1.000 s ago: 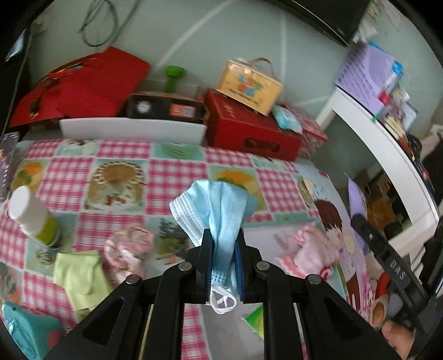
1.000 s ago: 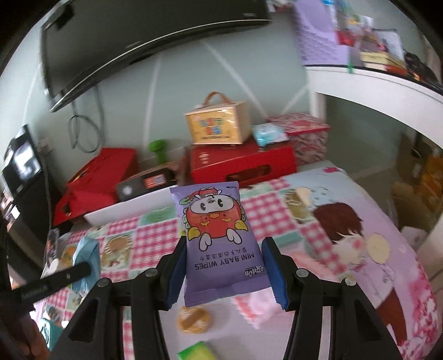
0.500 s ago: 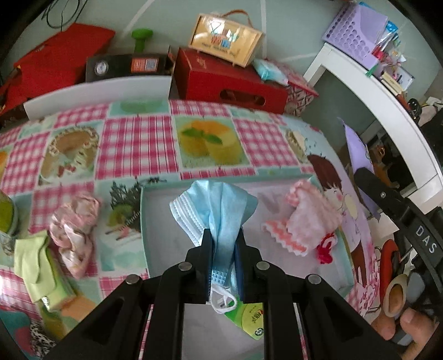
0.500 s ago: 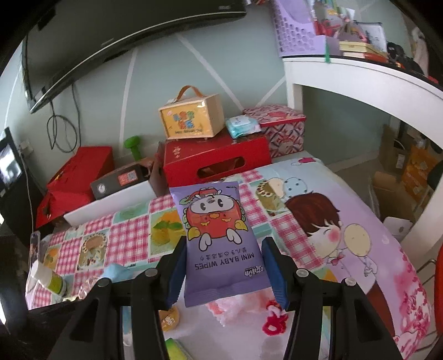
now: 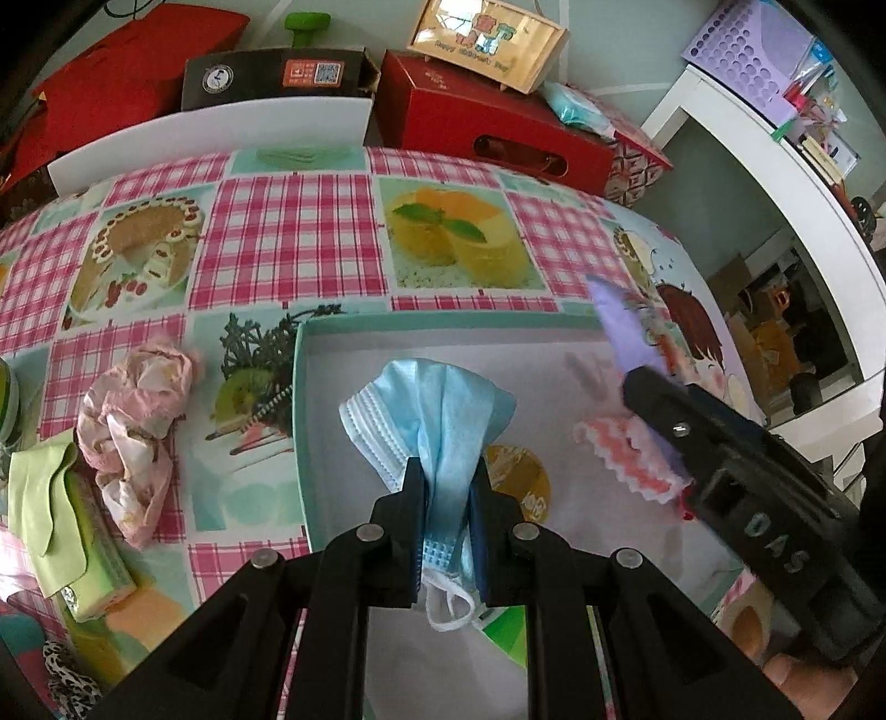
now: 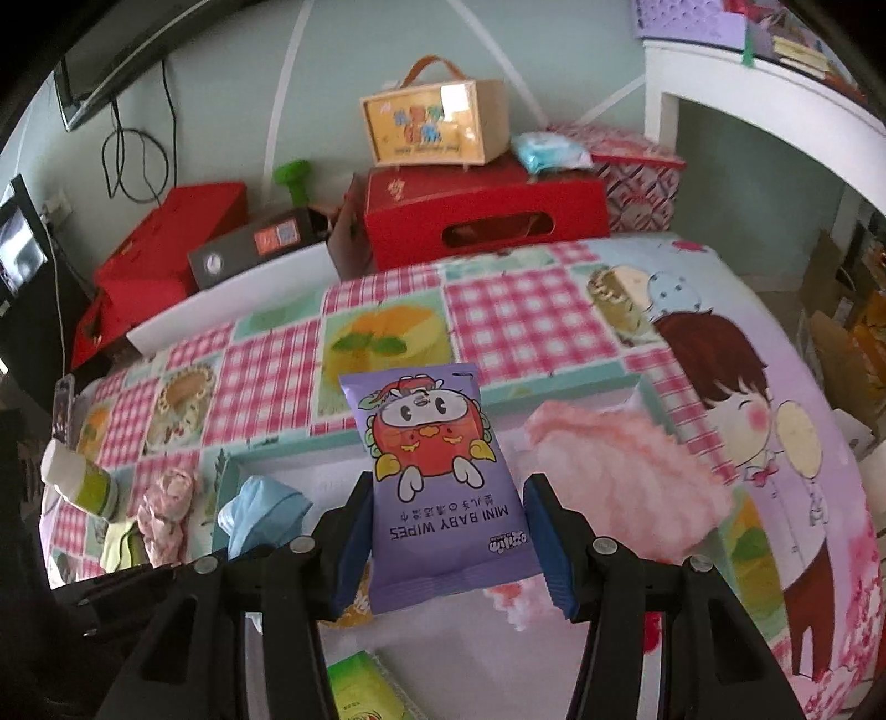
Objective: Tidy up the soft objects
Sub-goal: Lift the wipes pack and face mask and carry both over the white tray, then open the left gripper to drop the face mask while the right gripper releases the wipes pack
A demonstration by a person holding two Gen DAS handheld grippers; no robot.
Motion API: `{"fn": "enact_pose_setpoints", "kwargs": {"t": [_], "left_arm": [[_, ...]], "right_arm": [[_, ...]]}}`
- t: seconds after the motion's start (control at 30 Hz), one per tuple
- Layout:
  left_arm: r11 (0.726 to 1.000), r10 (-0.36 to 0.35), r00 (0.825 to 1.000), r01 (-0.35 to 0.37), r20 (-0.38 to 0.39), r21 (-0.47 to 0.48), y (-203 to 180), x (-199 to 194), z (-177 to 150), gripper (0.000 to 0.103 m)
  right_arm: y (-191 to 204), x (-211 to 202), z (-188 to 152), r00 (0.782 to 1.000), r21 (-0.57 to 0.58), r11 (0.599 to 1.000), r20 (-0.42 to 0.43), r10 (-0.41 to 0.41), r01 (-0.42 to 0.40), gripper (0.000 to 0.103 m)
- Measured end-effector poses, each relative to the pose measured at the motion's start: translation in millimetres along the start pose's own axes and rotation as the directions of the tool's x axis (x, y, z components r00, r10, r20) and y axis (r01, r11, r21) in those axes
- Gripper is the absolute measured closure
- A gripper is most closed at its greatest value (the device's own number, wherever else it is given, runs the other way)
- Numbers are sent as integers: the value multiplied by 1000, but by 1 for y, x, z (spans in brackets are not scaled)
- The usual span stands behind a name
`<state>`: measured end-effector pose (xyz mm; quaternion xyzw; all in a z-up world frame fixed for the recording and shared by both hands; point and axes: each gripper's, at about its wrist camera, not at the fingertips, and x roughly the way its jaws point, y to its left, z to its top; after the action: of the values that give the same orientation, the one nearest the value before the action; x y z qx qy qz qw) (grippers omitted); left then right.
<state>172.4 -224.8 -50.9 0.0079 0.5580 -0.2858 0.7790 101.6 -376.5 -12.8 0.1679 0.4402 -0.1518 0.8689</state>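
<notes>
1. The left gripper (image 5: 447, 487) was clamped tight on a crumpled blue face mask (image 5: 426, 410); the mask's white ear loop hung out below the jaws.
2. The mask was held over the left part of a shallow white box with a teal rim (image 5: 299, 421), which sat on the checked tablecloth (image 5: 288, 232).
3. The right gripper (image 6: 446, 531) had its blue pads pressed on both sides of a purple pack of mini baby wipes (image 6: 437, 487), jaws about half apart around it.
4. The pack stood upright above the same box, to the right of the mask; in the left wrist view its purple edge showed at the box's far right corner.
5. Inside the box lay a pink-and-white knitted piece (image 5: 626, 454) on the right, a round yellow packet (image 5: 518, 479) near the middle, just beyond the left jaws, and a green packet (image 6: 360, 689) at the near edge.
6. Left of the box, on the cloth, lay a crumpled pink floral cloth (image 5: 133, 421) and, just beside it, a light green folded cloth (image 5: 44, 498) on a striped block.
7. Beyond the table stood a red box (image 5: 487, 127) with a small yellow carry case (image 5: 487, 39) on top.
8. A fingertip showed at the lower right corner of the left wrist view.
</notes>
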Motion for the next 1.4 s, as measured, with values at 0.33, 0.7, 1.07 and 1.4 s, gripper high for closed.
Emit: {"fn": "enact_pose_setpoints", "kwargs": {"t": [0.33, 0.7, 1.07, 1.4], "left_arm": [[1000, 28, 999, -29, -35, -11, 4, 14, -3, 89], [999, 28, 999, -27, -46, 16, -4, 6, -4, 75], [999, 10, 1000, -10, -3, 52, -12, -20, -2, 70], [999, 4, 999, -6, 38, 46, -12, -36, 1, 50]], "right_arm": [[3, 35, -13, 992, -27, 999, -116, -48, 45, 46], [13, 30, -10, 990, -81, 993, -108, -93, 84, 44], [13, 1, -1, 996, -62, 994, -24, -91, 89, 43], [11, -22, 5, 995, -38, 995, 36, -91, 92, 44]]}}
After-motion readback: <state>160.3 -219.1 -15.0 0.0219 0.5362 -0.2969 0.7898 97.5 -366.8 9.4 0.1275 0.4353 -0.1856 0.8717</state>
